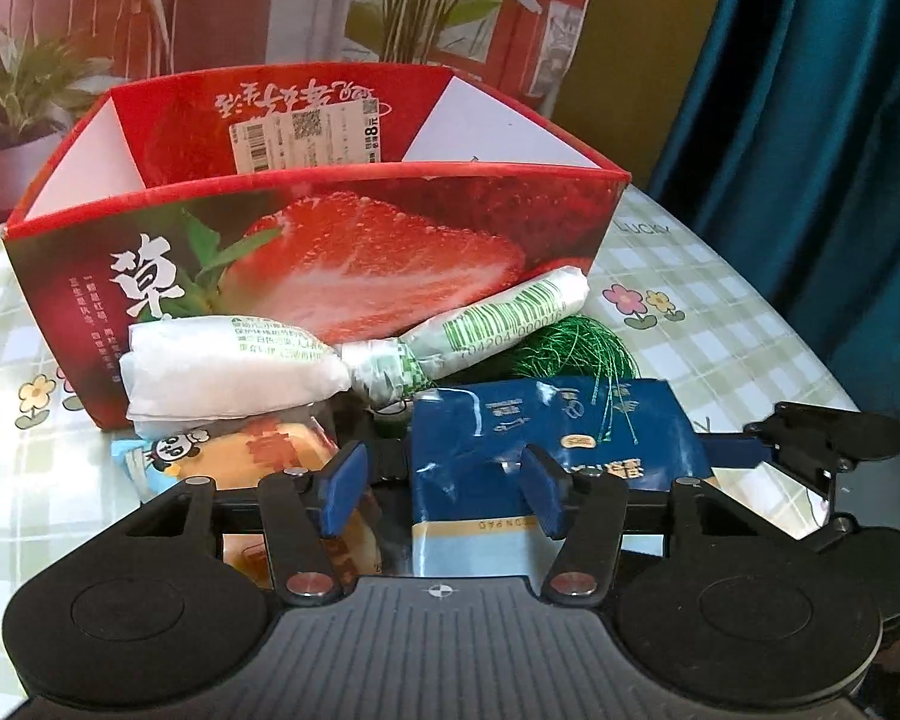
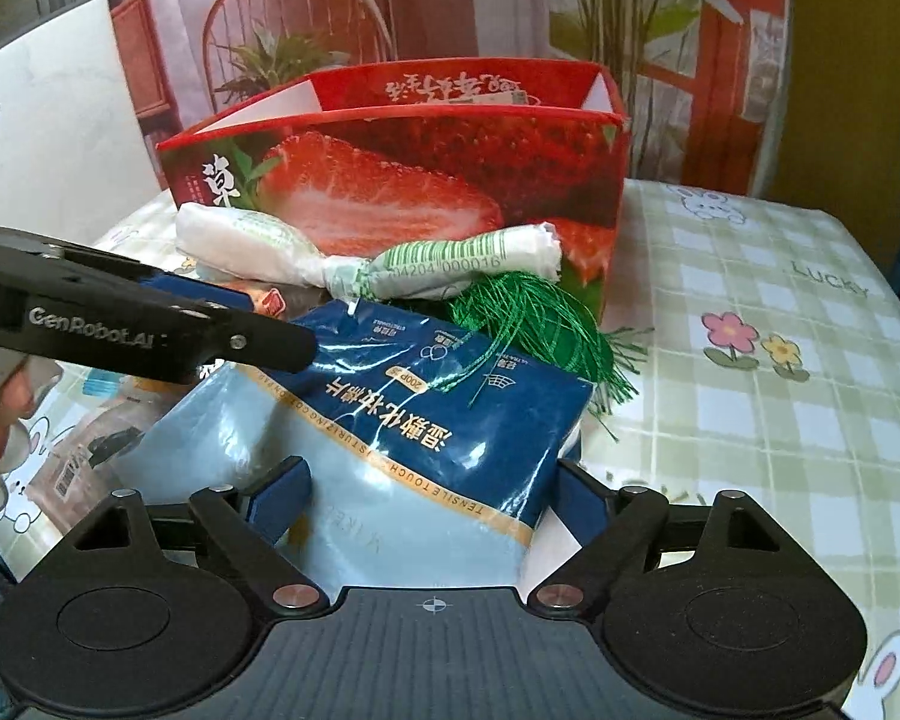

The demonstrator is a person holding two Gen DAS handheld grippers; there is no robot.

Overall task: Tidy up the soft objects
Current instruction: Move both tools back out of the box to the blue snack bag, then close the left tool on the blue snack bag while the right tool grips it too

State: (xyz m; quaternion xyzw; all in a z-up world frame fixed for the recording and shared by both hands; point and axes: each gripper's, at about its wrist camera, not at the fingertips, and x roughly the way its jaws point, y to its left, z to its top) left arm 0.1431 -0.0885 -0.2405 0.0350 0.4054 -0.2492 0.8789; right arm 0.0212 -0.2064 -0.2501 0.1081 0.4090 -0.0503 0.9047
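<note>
A red strawberry box (image 1: 330,228) (image 2: 426,174) stands open-topped on the table. Against its front lies a white and green twisted bag (image 1: 342,348) (image 2: 360,258), with a green tassel (image 1: 576,348) (image 2: 534,324) beside it. A blue cotton-pad pack (image 1: 546,438) (image 2: 402,444) lies nearest. A panda snack packet (image 1: 252,456) lies at the left. My left gripper (image 1: 444,495) is open, with its right finger over the blue pack's left part. My right gripper (image 2: 429,507) has its jaws around the pack's near end, touching both sides.
The table has a green checked cloth with flowers (image 2: 750,342) and rabbits (image 2: 711,204). A teal curtain (image 1: 810,150) hangs at the right. The left gripper's arm (image 2: 120,318) crosses the right wrist view. A clear packet (image 2: 78,462) lies at the left table edge.
</note>
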